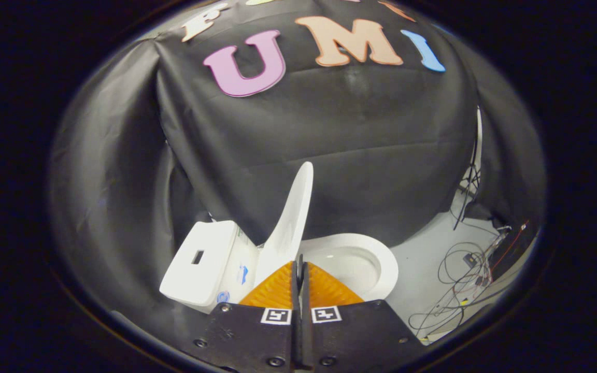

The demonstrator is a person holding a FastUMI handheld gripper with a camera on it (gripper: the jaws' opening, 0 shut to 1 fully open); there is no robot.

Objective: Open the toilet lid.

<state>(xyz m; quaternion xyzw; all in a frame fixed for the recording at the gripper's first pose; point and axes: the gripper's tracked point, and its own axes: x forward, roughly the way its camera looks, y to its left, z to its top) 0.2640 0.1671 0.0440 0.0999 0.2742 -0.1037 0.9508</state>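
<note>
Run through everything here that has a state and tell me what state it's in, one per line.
toilet lid: raised, standing nearly upright.
toilet bowl: uncovered, rim and inside exposed.
gripper: shut, orange fingers together, nothing between them, just short of the lid's lower edge.
tank: its top cover on.
cables: lying loose on the floor.

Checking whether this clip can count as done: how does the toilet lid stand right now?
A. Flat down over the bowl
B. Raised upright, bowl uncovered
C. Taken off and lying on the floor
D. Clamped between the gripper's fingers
B: the lid stands raised by the tank, the open bowl shows beyond the gripper, whose orange fingers meet with nothing between them.
</note>
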